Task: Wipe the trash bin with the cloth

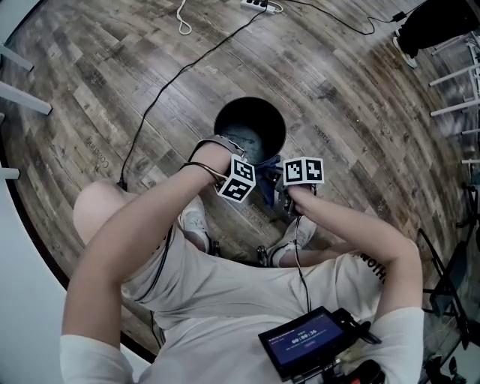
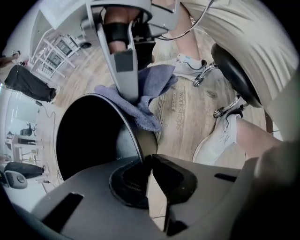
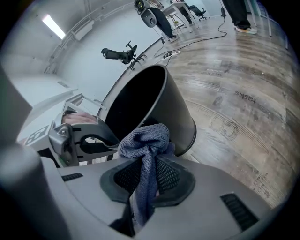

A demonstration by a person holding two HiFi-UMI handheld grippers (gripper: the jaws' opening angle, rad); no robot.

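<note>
Left gripper point(image 2: 149, 165) is clamped on the near rim of the black trash bin point(image 1: 223, 114), its 2 jaws pressed onto the thin wall. Right gripper point(image 3: 143, 176) pinches the blue cloth point(image 3: 146, 140), which hangs bunched just beside that same rim, on the bin's outer side. The bin stands on the wooden floor point(image 1: 337, 97).

Lab-like workroom, wood-plank floor point(image 1: 337, 82), trailing cables point(image 1: 166, 85), power strip point(image 1: 256, 4)
</note>
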